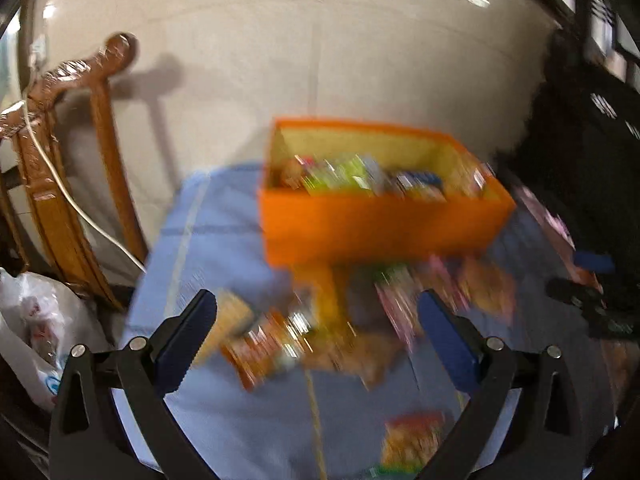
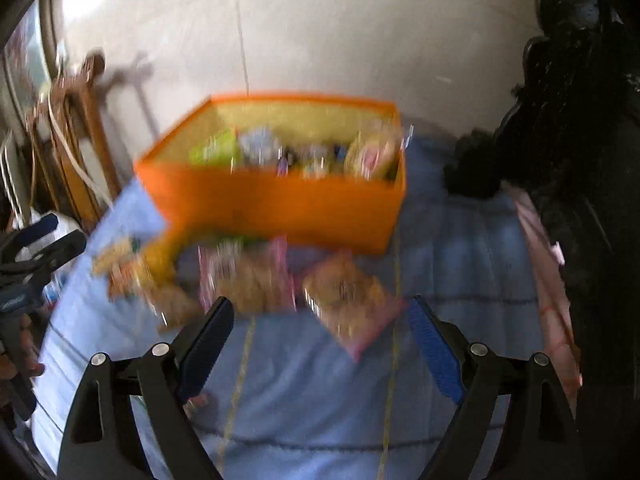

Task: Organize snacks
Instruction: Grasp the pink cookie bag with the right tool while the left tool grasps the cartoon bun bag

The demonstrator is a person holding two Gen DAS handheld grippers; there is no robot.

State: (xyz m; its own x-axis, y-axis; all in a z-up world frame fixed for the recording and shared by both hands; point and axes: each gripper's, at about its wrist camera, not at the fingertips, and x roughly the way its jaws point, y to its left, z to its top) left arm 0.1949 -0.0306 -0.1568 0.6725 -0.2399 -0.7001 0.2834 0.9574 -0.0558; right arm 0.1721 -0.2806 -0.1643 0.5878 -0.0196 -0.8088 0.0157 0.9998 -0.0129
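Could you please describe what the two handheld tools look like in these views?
Both match: the left tool and right tool have black angular plastic linkage arms with silver round pivot pins, ending in two flat fingers faced with ribbed dark-blue pads. No cables or markings show.

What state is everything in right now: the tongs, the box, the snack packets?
Left tongs: open, holding nothing.
Right tongs: open, holding nothing.
Orange box: upright, lidless, partly filled with snacks.
Loose snack packets: lying on the blue cloth in front of the box.
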